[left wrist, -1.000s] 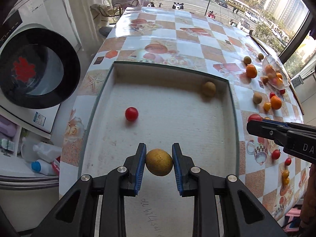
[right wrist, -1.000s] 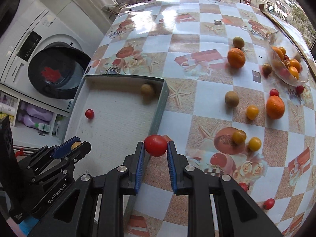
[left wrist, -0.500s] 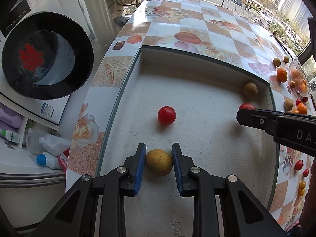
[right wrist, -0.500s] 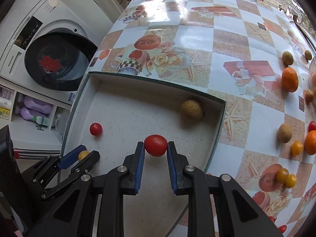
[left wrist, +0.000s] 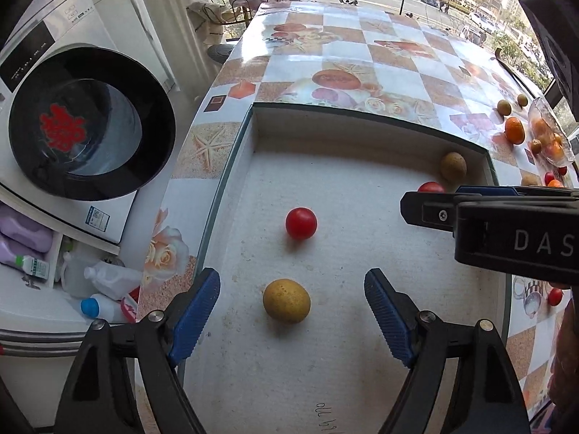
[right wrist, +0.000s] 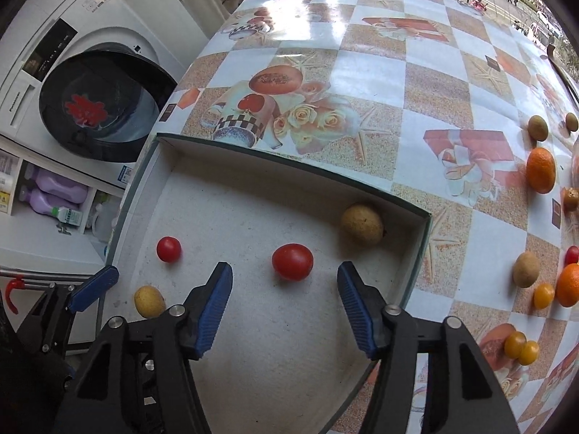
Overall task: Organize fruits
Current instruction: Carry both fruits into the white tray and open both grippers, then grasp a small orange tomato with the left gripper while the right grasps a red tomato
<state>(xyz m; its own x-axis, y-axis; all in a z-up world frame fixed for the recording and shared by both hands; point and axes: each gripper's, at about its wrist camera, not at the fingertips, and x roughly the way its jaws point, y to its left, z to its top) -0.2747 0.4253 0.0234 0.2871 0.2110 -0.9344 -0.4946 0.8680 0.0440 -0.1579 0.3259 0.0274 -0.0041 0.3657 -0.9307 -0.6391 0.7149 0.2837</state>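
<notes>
Both claws were opening over the white tray (left wrist: 365, 126): left gripper (left wrist: 292, 309) jaws spread wide with the yellow-brown fruit (left wrist: 286, 300) lying loose between them on the tray floor, pads not touching it; right gripper (right wrist: 285, 302) likewise spreading, the red tomato (right wrist: 292, 262) sitting free just ahead of its jaws. A second small tomato (right wrist: 168, 249) and a tan fruit (right wrist: 362, 225) in the far corner were also in the tray. The fruits looked small, round and light, smooth-skinned, so likely to roll and slip; the tomato probably soft and bruisable, best pinched gently across its widest middle. The tray floor looked matte and rough, flat, low walls that should stop rolling. The table (right wrist: 362, 72) carried a glossy checkered cloth with more oranges and small fruit scattered on the right. A washing machine (left wrist: 90, 123) stood left, with a window and a street beyond.
</notes>
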